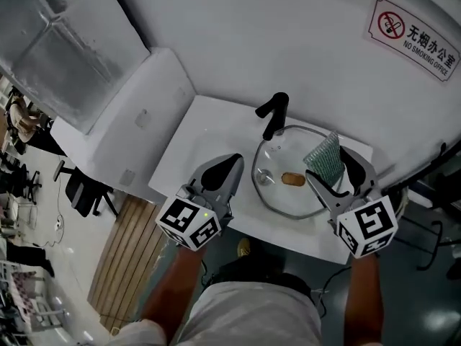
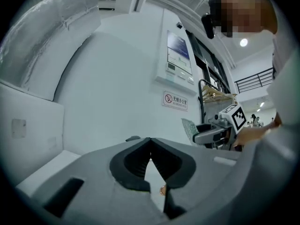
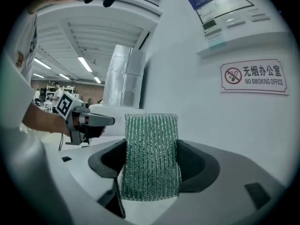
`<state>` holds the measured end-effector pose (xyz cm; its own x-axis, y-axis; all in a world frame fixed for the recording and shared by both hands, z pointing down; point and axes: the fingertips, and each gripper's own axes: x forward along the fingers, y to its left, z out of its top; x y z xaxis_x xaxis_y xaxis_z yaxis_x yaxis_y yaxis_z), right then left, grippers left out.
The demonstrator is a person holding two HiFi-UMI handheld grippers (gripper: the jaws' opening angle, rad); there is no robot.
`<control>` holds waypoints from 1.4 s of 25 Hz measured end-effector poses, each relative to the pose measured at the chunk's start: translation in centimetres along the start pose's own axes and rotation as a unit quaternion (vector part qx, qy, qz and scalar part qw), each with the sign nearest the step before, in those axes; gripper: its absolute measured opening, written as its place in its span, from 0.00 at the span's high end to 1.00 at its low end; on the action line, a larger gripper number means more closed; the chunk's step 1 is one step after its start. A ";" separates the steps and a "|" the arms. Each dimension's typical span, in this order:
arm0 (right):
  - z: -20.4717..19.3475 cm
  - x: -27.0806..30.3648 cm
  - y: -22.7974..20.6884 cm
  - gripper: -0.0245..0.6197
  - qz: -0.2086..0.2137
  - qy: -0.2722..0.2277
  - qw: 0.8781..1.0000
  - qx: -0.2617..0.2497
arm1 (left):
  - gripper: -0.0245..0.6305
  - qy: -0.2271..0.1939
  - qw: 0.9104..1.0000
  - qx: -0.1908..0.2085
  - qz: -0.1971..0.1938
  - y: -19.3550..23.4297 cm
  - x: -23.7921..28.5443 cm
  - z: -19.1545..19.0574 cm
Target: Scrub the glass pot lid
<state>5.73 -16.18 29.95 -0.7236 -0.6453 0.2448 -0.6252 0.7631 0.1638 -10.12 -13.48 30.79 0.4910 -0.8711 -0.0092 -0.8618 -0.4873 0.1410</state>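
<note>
The glass pot lid (image 1: 284, 199) lies on the white table (image 1: 194, 146), with a black handle (image 1: 274, 114) at its far side and a brown patch (image 1: 292, 179) near its middle. My right gripper (image 1: 335, 173) hovers over the lid's right rim, shut on a green mesh scouring pad (image 1: 323, 157). In the right gripper view the pad (image 3: 150, 156) stands upright between the jaws. My left gripper (image 1: 230, 168) sits just left of the lid, shut and empty; its jaws (image 2: 150, 149) meet tip to tip.
A white partition (image 1: 130, 121) rises at the table's left edge, and the wall behind carries a no-smoking sign (image 1: 418, 38). A wooden pallet (image 1: 126, 258) and an office chair (image 1: 79, 189) stand on the floor below left. The table's near edge is close to my body.
</note>
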 end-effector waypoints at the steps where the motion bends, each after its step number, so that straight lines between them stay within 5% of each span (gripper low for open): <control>1: -0.3 0.7 -0.1 0.45 -0.004 0.014 1.000 -0.007 | 0.94 0.004 1.000 0.000 -0.004 0.8 0.4 -0.2; 17: -6.4 8.1 -1.1 0.45 -0.011 0.224 0.972 -0.071 | 0.94 0.121 0.988 -0.030 -0.095 7.8 6.2 -8.0; 28: -11.9 13.0 -0.9 0.45 0.075 0.347 0.922 -0.155 | 0.92 0.206 0.972 -0.060 -0.092 10.1 8.5 -14.3; 31: -12.9 14.1 -0.8 0.45 0.093 0.367 0.909 -0.177 | 0.78 0.226 0.966 -0.070 -0.104 10.0 9.2 -15.8; 35: -14.1 15.1 -0.5 0.45 0.117 0.390 0.891 -0.200 | 0.71 0.255 0.956 -0.082 -0.121 9.4 10.2 -18.0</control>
<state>-0.76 -25.84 46.99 -0.2991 -0.3661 0.8812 -0.2161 0.9254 0.3112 -10.91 -25.86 49.88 0.7077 -0.5705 0.4168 -0.7041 -0.6182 0.3493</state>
